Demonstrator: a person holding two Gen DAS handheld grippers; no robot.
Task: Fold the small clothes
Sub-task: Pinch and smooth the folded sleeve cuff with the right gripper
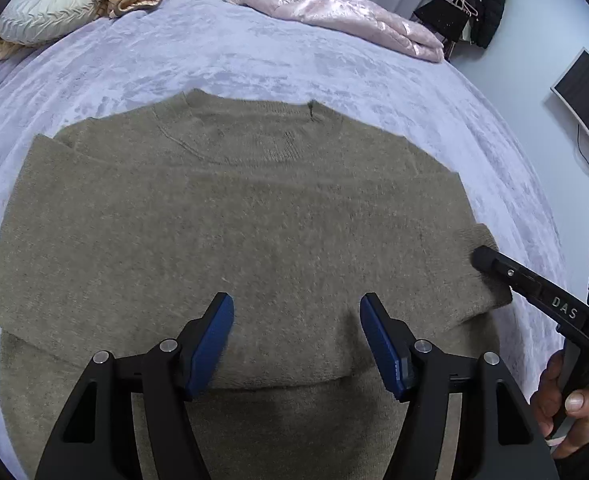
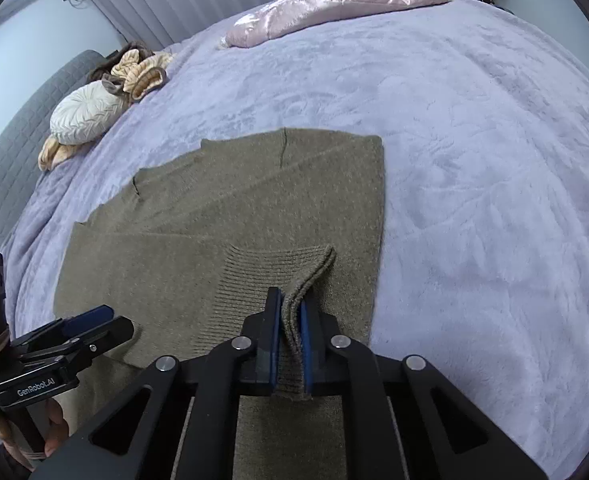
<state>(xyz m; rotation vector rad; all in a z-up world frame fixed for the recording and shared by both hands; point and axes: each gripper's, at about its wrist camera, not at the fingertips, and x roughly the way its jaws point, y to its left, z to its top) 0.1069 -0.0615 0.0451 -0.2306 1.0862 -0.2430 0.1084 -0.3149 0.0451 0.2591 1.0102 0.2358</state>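
Note:
An olive-brown knit sweater (image 1: 234,216) lies flat on the lilac bedspread, neck away from me, with both sleeves folded across its body. My left gripper (image 1: 296,312) is open and empty, hovering over the sweater's lower middle. In the right wrist view the sweater (image 2: 254,208) fills the near left. My right gripper (image 2: 291,308) is shut on the ribbed sleeve cuff (image 2: 294,276), lifting it slightly off the sweater's right side. The right gripper also shows in the left wrist view (image 1: 484,258), at the sweater's right edge. The left gripper shows in the right wrist view (image 2: 94,320), open.
The lilac bedspread (image 2: 474,160) stretches wide to the right and far side. A pink satin jacket (image 1: 334,8) lies at the far edge. A round cushion (image 2: 86,114) and striped tan clothes (image 2: 142,70) sit far left. A monitor (image 1: 586,96) stands on the right.

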